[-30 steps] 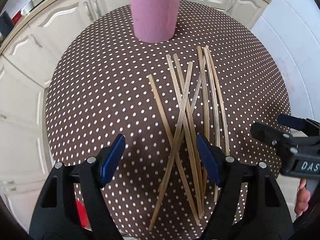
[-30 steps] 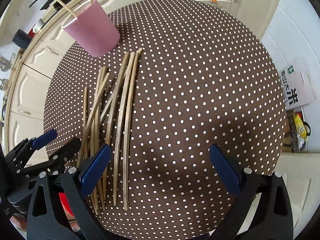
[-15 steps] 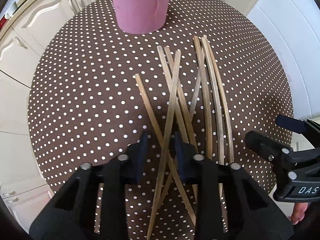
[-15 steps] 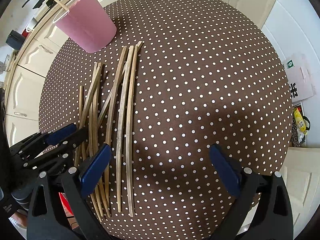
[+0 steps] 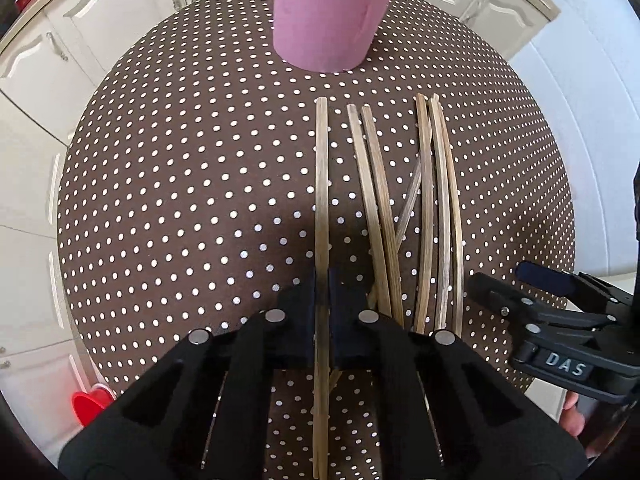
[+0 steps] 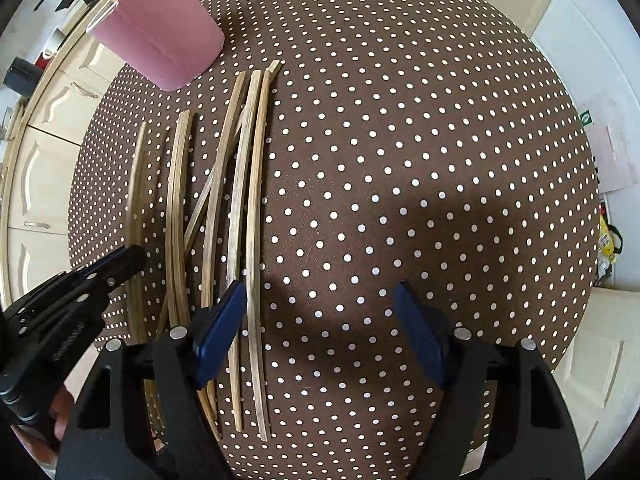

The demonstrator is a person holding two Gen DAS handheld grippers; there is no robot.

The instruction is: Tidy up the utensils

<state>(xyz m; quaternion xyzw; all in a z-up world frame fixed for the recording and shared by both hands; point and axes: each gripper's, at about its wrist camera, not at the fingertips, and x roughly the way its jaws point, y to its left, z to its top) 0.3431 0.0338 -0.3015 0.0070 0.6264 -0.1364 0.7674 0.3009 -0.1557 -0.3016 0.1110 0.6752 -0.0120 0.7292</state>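
Observation:
Several long wooden sticks (image 5: 424, 216) lie side by side on a round brown polka-dot table (image 5: 180, 200). A pink cup (image 5: 328, 12) stands at the far side; in the right wrist view the pink cup (image 6: 156, 40) has a stick poking out of it. My left gripper (image 5: 322, 300) is shut on one wooden stick (image 5: 322, 184), which points straight towards the cup, apart from the pile. My right gripper (image 6: 320, 332) is open and empty, low over the table, its left finger beside the rightmost sticks (image 6: 252, 220). The left gripper also shows in the right wrist view (image 6: 120, 264).
Cream kitchen cabinets (image 5: 104, 20) run behind the table. A red object (image 5: 90, 402) sits on the floor at the lower left. Bags and papers (image 6: 608, 148) lie on the floor to the right. The right gripper shows at the right edge of the left wrist view (image 5: 512, 284).
My left gripper has closed from wide open onto one stick and moved towards the cup; the stick now points straight at it. My right gripper has moved down and forward, staying open.

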